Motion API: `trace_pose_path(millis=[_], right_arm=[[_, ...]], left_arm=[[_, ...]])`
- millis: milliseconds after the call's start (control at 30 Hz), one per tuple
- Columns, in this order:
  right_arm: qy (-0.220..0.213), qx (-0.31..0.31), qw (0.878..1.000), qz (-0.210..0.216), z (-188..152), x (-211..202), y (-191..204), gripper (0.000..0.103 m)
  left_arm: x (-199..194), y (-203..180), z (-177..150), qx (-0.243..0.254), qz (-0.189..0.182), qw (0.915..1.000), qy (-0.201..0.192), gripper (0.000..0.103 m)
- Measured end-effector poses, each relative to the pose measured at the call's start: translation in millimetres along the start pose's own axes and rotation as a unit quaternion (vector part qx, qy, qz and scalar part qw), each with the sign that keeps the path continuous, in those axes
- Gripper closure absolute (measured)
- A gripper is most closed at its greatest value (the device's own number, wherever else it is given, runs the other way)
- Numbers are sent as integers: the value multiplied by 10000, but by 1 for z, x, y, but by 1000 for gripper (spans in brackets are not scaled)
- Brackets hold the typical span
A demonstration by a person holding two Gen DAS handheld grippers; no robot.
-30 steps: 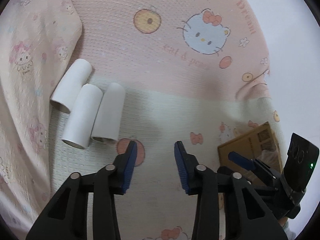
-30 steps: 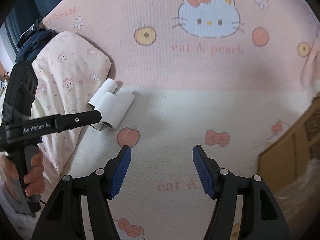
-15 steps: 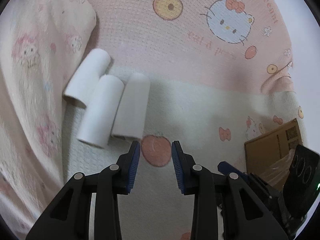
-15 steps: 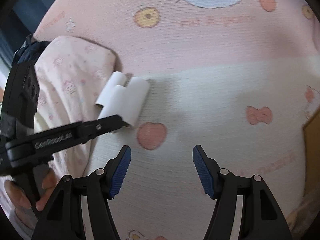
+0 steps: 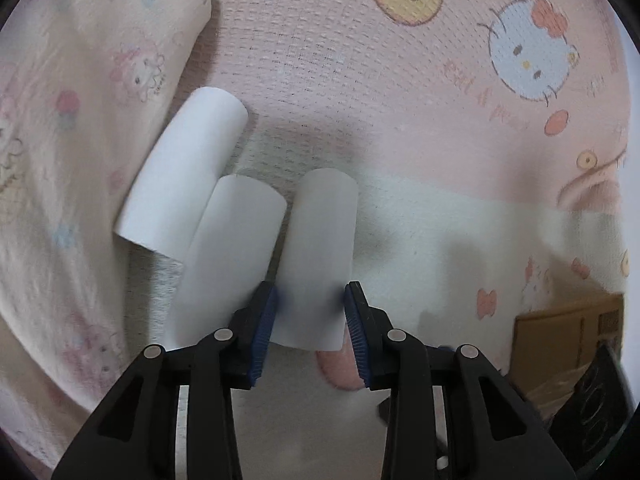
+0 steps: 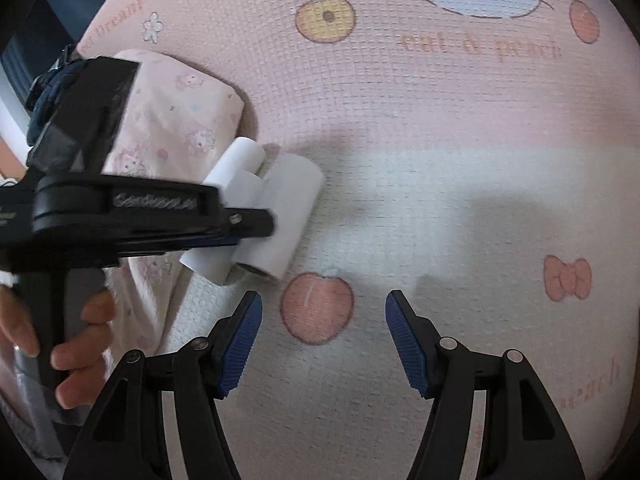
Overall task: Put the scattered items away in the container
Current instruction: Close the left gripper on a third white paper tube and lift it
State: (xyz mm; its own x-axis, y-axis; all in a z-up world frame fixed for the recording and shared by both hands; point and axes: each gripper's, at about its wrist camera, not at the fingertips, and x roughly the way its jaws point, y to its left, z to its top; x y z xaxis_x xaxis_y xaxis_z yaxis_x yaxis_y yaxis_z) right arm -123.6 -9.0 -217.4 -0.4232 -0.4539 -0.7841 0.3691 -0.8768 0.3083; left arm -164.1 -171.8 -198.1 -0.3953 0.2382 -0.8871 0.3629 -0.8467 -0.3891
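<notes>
The left hand-held gripper [image 5: 308,312] straddled the rightmost tube [image 5: 320,256] at lower centre, pads [image 5: 264,320] at its sides, not visibly squeezing. The right hand-held gripper [image 6: 324,340] was open, empty. Next: close, lift, carry to the box [image 5: 568,344] at lower right.

The left gripper [image 5: 308,320] straddles the right-hand paper tube [image 5: 320,256] with its left finger squeezed against the middle tube [image 5: 232,256], a pillow [image 5: 80,120] crowding the far left tube [image 5: 184,176], while the blanket [image 6: 460,220] ahead of the right gripper [image 6: 324,336] lies bare.
</notes>
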Motion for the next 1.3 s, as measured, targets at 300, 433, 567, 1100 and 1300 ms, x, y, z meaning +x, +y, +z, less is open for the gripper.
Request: trace_pose_path(millis=[300, 433, 567, 1100, 1300], right_arm=[[-33, 277, 9989, 367, -6, 9, -13, 41], [2, 362, 9984, 446, -8, 14, -16, 41], [-46, 280, 9982, 537, -10, 9, -16, 41], [148, 194, 9979, 593, -11, 19, -19, 66], [219, 308, 9971, 654, -13, 10, -24, 66]], left_arm=[[5, -10, -16, 156, -315, 9994, 33, 65], [6, -21, -28, 282, -414, 9987, 132, 65], [8, -25, -44, 297, -612, 9973, 288, 65], [15, -5, -29, -399, -855, 9955, 134, 48], [17, -6, -37, -588, -1332, 9893, 52, 63]])
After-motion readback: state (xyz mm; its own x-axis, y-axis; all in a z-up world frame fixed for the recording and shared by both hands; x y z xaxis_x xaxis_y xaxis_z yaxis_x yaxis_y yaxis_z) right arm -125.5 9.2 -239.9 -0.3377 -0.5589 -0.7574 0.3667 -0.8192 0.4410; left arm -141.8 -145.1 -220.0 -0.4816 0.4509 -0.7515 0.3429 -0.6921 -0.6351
